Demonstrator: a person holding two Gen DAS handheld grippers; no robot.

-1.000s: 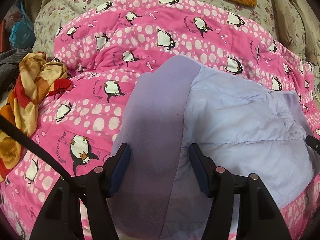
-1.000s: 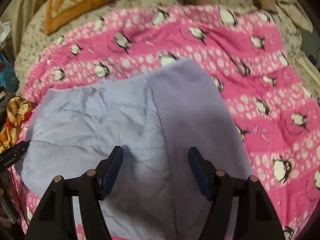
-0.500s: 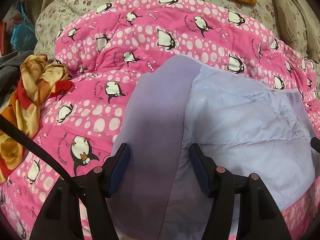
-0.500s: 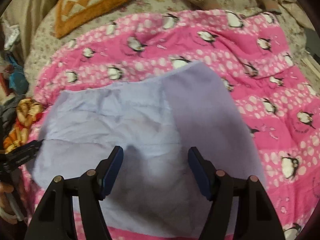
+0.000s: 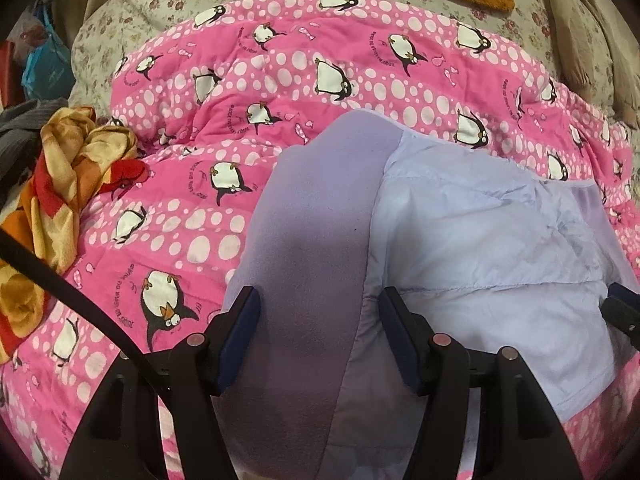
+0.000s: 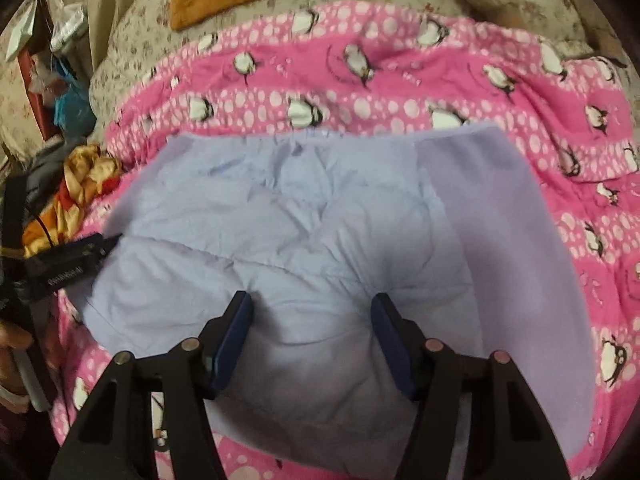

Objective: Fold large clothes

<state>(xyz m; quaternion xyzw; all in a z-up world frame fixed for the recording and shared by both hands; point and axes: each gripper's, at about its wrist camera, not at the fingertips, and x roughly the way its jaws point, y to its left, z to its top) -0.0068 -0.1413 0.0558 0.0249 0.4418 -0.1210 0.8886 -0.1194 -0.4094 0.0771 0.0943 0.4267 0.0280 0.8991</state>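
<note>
Both grippers, left gripper (image 5: 316,336) and right gripper (image 6: 310,334), hover over the lilac garment (image 6: 304,216), jaws apart and holding nothing, the right's just narrowing; closing on puffy padding risks a shallow pinch that slips.

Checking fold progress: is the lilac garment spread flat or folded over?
Partly folded: lilac garment has both fleece side panels turned over its paler lining.

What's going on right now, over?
Both grippers, left and right, open over lavender garment, right closing slightly. Garment flat on penguin quilt. Nothing blocking.
</note>
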